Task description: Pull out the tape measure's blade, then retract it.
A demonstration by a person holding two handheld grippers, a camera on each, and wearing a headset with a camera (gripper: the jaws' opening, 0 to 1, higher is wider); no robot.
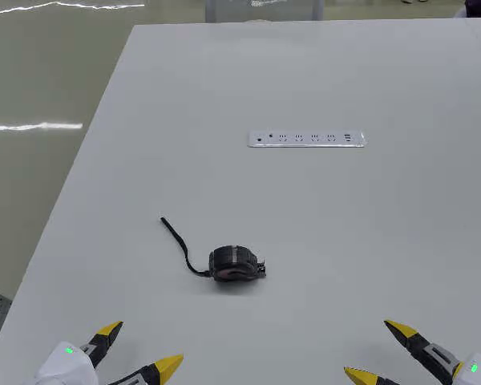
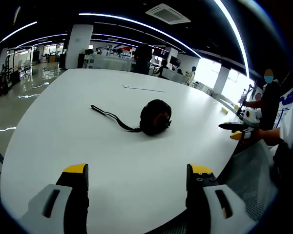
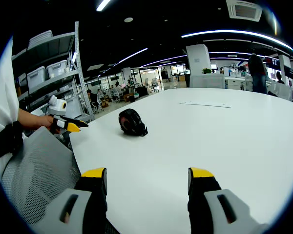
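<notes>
A black tape measure [image 1: 236, 264] lies on the white table [image 1: 305, 80], its black wrist strap [image 1: 177, 241] trailing off to the left. Its blade is wound in. My left gripper [image 1: 136, 350] hovers open at the near left edge, well short of the case. My right gripper [image 1: 382, 350] is open at the near right. From the left gripper view the tape measure [image 2: 155, 117] sits ahead between the yellow-tipped fingers [image 2: 76, 170], with the left gripper [image 2: 138, 169] holding nothing. The right gripper [image 3: 147, 172] looks at the tape measure [image 3: 131, 122] from the other side.
A white power strip [image 1: 307, 139] lies flat further back on the table. The table's left edge [image 1: 60, 208] drops to a glossy floor. A mesh chair back [image 3: 36, 165] stands by the near edge. People and shelving stand in the distance.
</notes>
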